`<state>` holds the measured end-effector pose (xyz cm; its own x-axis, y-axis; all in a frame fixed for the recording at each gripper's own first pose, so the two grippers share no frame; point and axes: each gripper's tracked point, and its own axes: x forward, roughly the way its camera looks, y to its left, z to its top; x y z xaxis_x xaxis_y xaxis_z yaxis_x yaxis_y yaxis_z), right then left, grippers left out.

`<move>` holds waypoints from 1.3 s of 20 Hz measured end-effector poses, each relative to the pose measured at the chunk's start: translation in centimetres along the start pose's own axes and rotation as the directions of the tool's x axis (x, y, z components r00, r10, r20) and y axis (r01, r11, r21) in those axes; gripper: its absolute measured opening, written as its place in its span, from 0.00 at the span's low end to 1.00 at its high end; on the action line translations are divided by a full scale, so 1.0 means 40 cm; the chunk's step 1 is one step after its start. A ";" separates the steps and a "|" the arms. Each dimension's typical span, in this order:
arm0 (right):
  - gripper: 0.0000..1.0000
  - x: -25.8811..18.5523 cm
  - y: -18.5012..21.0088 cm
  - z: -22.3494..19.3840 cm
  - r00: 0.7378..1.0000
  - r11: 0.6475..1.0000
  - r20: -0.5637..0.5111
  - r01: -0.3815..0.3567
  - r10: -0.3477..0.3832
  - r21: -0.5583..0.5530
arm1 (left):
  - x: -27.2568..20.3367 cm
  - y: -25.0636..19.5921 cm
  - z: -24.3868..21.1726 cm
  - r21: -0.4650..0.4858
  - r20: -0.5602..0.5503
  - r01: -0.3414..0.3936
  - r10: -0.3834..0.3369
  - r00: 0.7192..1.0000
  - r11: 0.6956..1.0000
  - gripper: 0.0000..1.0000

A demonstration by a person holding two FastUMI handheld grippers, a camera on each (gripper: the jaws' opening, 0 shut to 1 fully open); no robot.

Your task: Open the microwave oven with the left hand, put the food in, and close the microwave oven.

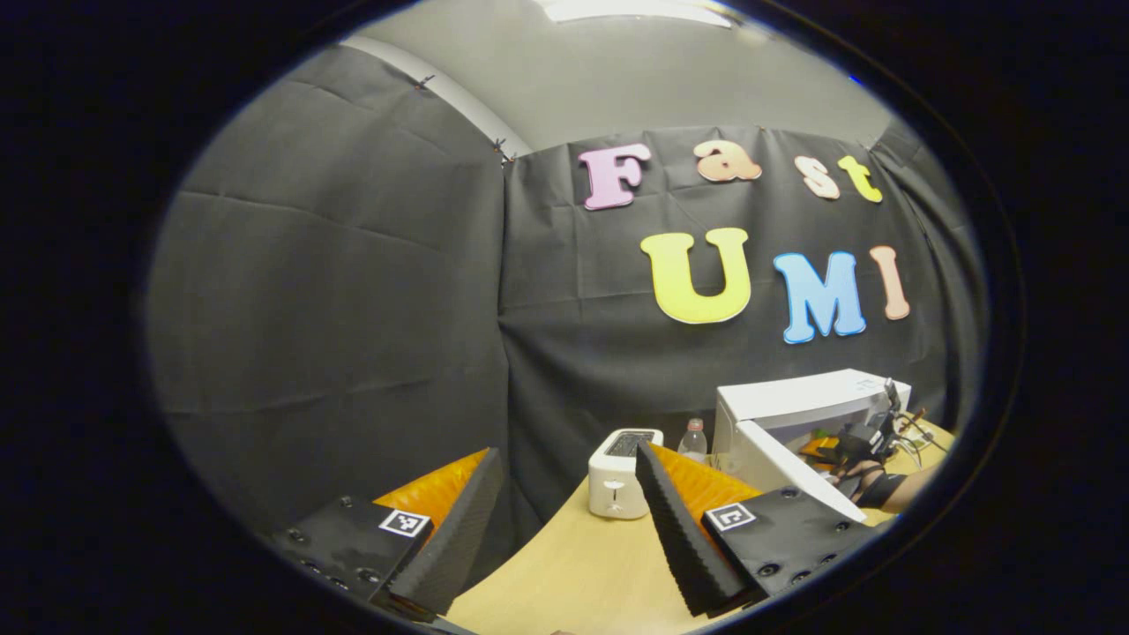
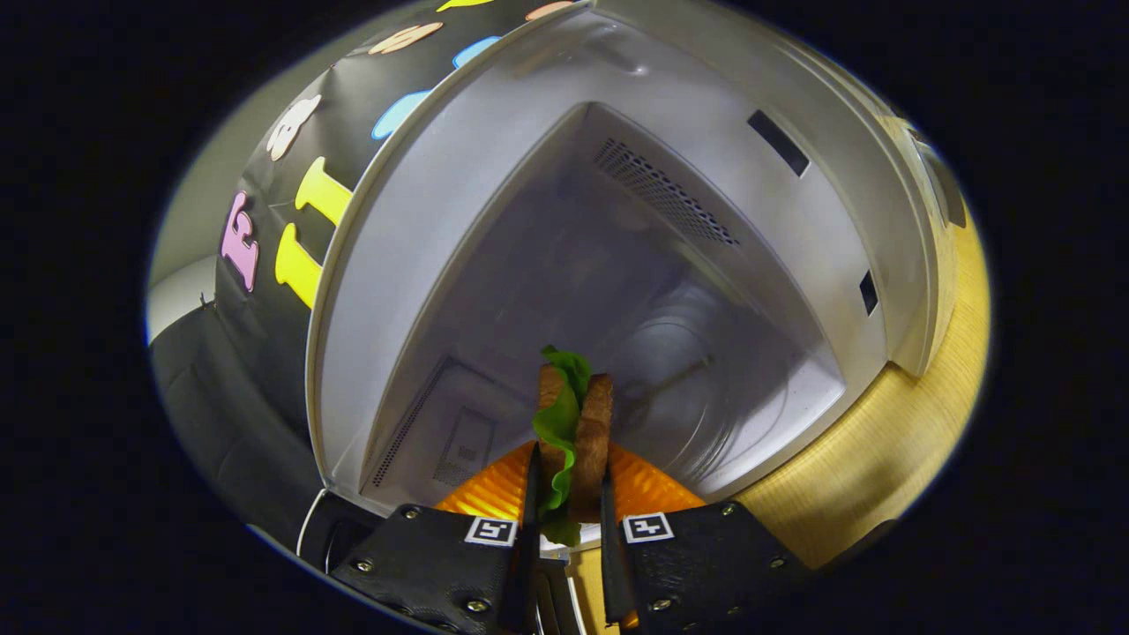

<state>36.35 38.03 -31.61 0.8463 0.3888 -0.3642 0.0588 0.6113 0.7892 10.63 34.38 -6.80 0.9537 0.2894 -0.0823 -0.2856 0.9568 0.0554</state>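
In the right gripper view a sandwich (image 2: 575, 423) of brown bread and green lettuce stands on edge, my right gripper (image 2: 569, 494) shut on it. It is held in the mouth of the open white microwave (image 2: 459, 176), above the glass turntable (image 2: 688, 388). In the left gripper view my left gripper (image 1: 564, 494) is open with nothing between its fingers, held back over the wooden table (image 1: 573, 564). Farther right there stands the microwave (image 1: 811, 397) with its door (image 1: 794, 467) swung open, and the other gripper (image 1: 860, 441) with a hand reaches into it.
A white toaster (image 1: 620, 472) and a small clear bottle (image 1: 695, 438) stand on the table left of the microwave in the left gripper view. The table's edge (image 2: 891, 459) runs along the microwave's front in the right gripper view.
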 end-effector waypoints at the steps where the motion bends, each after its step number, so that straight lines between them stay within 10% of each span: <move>1: 0.32 0.001 -0.006 0.004 1.000 1.000 0.005 0.010 -0.010 -0.006 | -0.002 -0.001 -0.004 -0.005 -0.001 0.001 -0.001 1.000 1.000 0.99; 7: 0.67 -0.012 -0.052 0.027 0.992 0.982 0.061 0.118 -0.110 -0.150 | -0.011 -0.010 -0.018 0.003 -0.001 0.013 -0.013 1.000 1.000 0.99; 8: 0.98 -0.022 -0.059 0.034 0.989 0.974 0.072 0.138 -0.127 -0.180 | -0.012 -0.015 -0.020 -0.002 -0.001 0.014 -0.014 1.000 1.000 0.99; 14: 0.98 -0.111 -0.053 0.112 0.972 0.912 0.178 0.208 -0.152 -0.354 | -0.005 -0.052 -0.049 -0.012 -0.007 0.039 -0.040 0.999 0.999 1.00; 26: 0.98 -0.460 0.094 0.225 0.981 0.775 0.195 0.109 0.018 -0.622 | 0.014 -0.188 -0.234 -0.033 -0.122 0.101 -0.104 0.987 0.994 1.00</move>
<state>25.74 26.97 -17.49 0.9341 0.2581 -0.2468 -0.1914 0.9453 0.2641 12.40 27.61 -16.59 0.9594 0.1897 -0.2089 -0.1910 0.9815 0.0140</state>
